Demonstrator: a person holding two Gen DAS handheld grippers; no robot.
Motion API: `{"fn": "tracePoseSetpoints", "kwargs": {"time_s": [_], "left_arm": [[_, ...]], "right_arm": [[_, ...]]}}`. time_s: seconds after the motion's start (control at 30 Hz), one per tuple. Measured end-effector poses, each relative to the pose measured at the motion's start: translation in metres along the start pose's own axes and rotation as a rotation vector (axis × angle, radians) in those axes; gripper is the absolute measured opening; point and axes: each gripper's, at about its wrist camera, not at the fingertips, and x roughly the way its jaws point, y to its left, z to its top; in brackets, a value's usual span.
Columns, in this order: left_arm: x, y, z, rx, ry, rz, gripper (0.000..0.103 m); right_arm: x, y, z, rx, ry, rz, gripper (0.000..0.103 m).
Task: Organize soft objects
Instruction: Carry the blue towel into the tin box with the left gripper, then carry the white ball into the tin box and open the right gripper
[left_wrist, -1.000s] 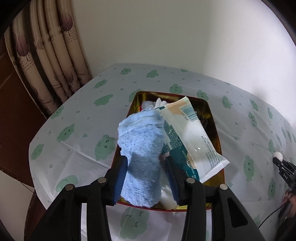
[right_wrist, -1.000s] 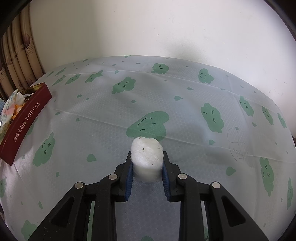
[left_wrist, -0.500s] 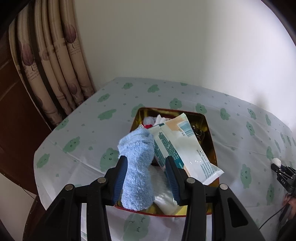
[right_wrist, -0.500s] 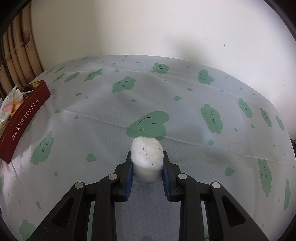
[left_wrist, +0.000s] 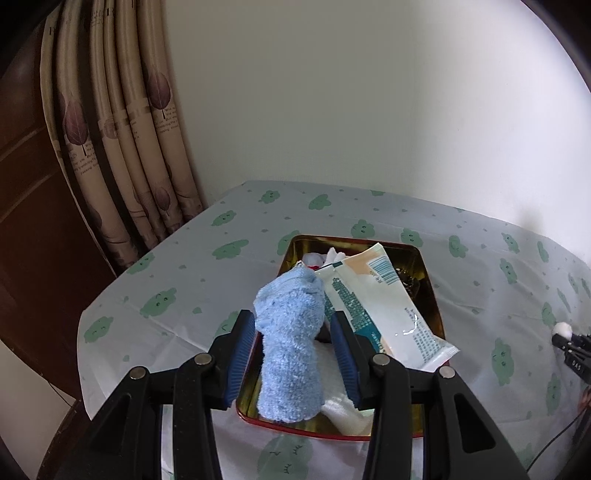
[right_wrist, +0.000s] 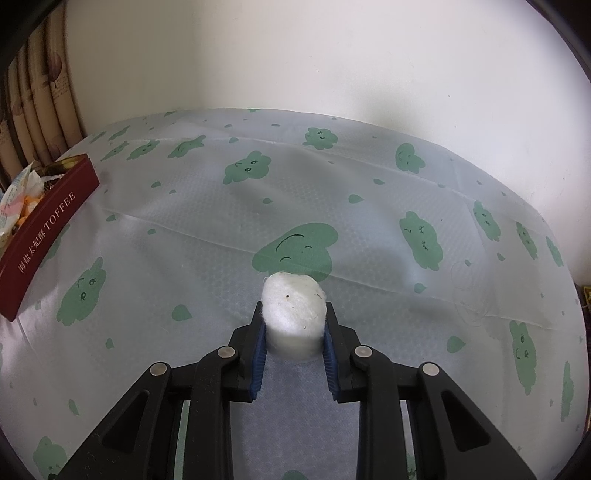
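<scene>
The blue towel roll (left_wrist: 291, 343) stood between the jaws of the left gripper (left_wrist: 293, 350), which gripped it above the red tin (left_wrist: 430, 291). Its lower end hid part of the white cloth (left_wrist: 340, 398) inside the tin. A wipes packet (left_wrist: 380, 306) leaned over the tin's right rim, covering small items behind. Right of the tin, the right gripper (right_wrist: 293, 328) pinched a white cotton ball (right_wrist: 293, 314) with narrow jaws over the counter (right_wrist: 369, 206).

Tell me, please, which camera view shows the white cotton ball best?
The right wrist view: the cotton ball fills the centre, pinched in the right gripper. The left wrist view shows it only as a speck at the right edge.
</scene>
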Motion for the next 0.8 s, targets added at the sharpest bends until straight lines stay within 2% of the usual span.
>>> {"fn": "tracePoseSetpoints", "kwargs": {"time_s": [0.3,0.43,0.67,0.8], "left_arm": [[0.003,0.018,-0.010,-0.023,-0.004,0.021,0.044],[0.004,0.020,-0.015,0.002,0.013,0.010,0.044],[0.005,0.029,-0.022,-0.018,0.014,0.003,0.044],[0.004,0.034,-0.024,-0.030,0.008,0.027,0.044]], "right_arm": [[-0.001,0.011,0.004,-0.026,0.010,-0.047,0.023],[-0.005,0.024,0.009,-0.039,0.001,-0.041,0.023],[-0.017,0.066,0.030,-0.080,-0.017,0.038,0.023],[-0.025,0.096,0.047,-0.105,-0.033,0.103,0.023]]}}
